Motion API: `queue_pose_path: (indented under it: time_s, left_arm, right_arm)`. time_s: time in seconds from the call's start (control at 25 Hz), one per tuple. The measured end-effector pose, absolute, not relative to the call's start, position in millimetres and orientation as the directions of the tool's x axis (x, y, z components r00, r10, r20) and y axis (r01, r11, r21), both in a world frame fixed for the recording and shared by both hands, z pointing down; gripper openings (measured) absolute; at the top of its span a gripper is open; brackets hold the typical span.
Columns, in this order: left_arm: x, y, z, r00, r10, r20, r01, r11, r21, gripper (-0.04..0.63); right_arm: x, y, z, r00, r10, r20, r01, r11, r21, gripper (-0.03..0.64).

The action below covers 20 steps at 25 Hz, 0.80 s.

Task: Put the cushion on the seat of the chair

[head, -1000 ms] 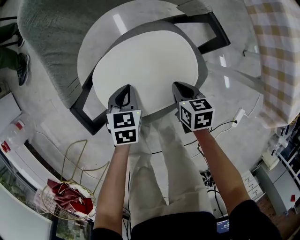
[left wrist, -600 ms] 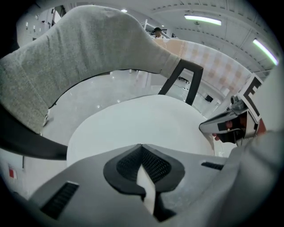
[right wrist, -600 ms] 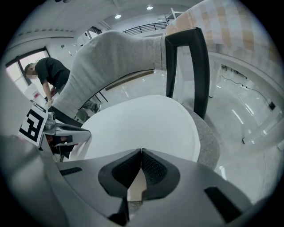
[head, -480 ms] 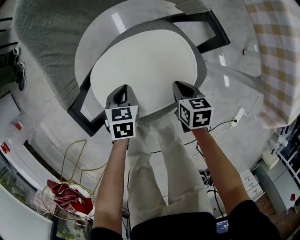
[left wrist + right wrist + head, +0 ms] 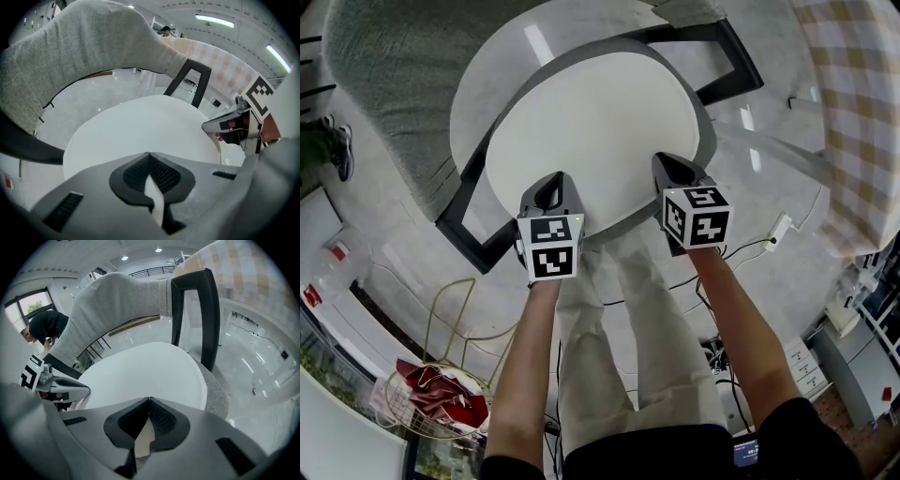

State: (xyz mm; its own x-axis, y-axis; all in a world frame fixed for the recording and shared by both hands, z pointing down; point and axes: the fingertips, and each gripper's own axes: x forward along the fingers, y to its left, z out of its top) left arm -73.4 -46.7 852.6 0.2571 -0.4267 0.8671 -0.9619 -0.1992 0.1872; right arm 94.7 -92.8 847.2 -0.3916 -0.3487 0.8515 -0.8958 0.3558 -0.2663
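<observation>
The round white cushion (image 5: pixel 591 131) lies over the grey chair seat (image 5: pixel 708 129), whose rim shows from 10 to 4 o'clock, with the left gripper (image 5: pixel 549 183) clamped tight on the cushion's thin near edge at 7 o'clock and the right gripper (image 5: pixel 668 164) likewise at 4 o'clock.

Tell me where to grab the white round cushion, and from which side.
Its near rim, from the open front of the chair: the cushion is a thin flat disc, so the edge fits between the jaws, and the grey backrest wraps the far side. Left gripper and right gripper are pinched there, spaced apart.
</observation>
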Motion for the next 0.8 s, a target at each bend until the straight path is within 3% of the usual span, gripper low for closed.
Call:
queue_pose_path:
  time_s: [0.8]
  left_arm:
    - [-64.2,-43.2,844.3,0.274,-0.435,0.858,-0.959,-0.191,0.209,0.005]
  right_arm:
    - [93.4,-95.9,836.4,-0.412,-0.371,0.832,-0.888,0.369,-0.275,0.02]
